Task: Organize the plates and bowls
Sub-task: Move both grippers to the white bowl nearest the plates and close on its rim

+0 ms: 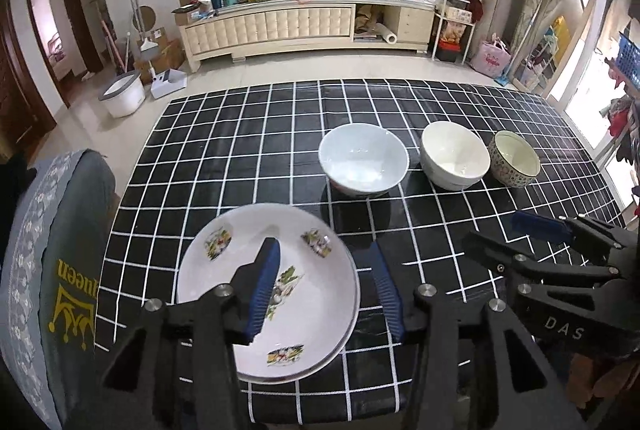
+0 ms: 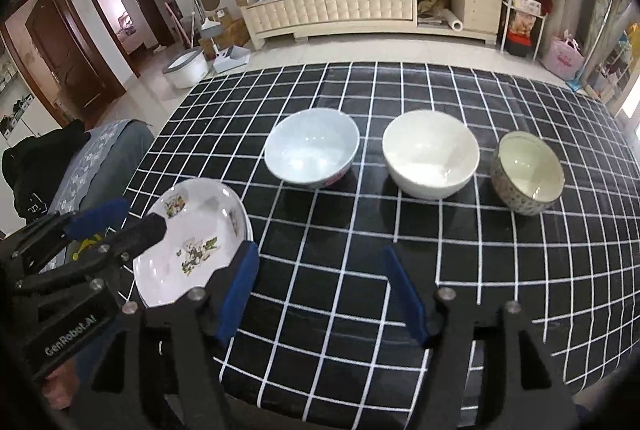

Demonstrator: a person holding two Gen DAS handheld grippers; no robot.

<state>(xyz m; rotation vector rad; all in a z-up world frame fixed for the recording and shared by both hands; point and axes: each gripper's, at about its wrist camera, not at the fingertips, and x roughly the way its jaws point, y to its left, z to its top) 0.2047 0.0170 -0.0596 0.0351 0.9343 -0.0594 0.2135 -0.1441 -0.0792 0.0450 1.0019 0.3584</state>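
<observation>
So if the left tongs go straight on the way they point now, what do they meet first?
Most likely the flowered plate: the open left tongs straddle its right rim from above. Depth is unclear, so the checked tablecloth beside it is possible.

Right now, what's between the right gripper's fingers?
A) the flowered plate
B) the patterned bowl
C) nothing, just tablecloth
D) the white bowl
C: the right gripper stands open over bare checked tablecloth; the flowered plate lies off to its left, and the white bowl and patterned bowl sit further back in the row.
</observation>
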